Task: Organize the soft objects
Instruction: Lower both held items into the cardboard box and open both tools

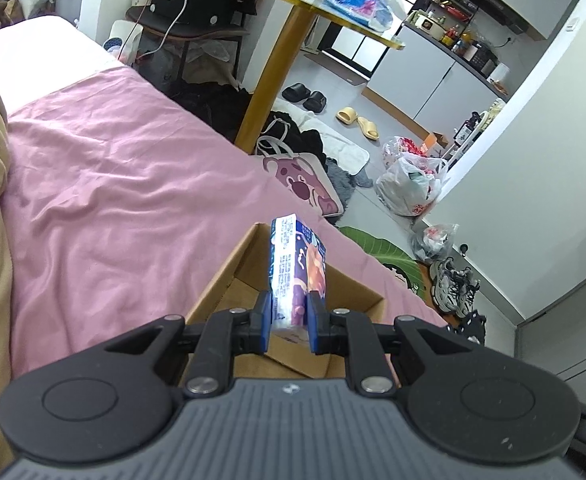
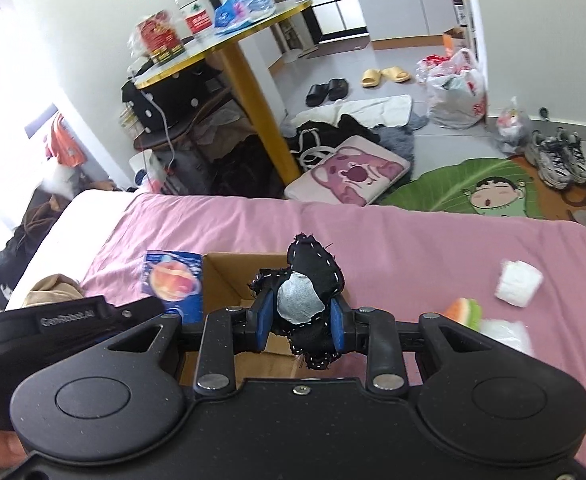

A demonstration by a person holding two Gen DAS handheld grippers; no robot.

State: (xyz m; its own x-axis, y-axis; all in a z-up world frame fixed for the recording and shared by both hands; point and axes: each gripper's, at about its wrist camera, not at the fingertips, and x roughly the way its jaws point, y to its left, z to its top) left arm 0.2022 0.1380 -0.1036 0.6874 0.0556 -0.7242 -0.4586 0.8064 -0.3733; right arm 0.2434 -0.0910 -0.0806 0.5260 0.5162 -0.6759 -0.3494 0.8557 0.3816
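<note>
over the cardboard box [image 2: 229, 276] on the pink bed [image 1: 113, 184], left hand-held gripper [image 1: 290, 316] clamps a tissue pack [image 1: 297, 268], right hand-held gripper [image 2: 301, 316] clamps a black cloth toy [image 2: 309, 280]; best lower each inside before letting go.

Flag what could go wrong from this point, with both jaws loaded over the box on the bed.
1. The left gripper pinches only the bottom of the tall tissue pack; it may tip or catch the cardboard box rim when released.
2. The black fabric toy hangs loosely from the right gripper and could snag on the box wall.
3. Both grippers crowd one opening and may collide.
4. The box sits near the edge of the pink sheet and could be nudged off.
</note>
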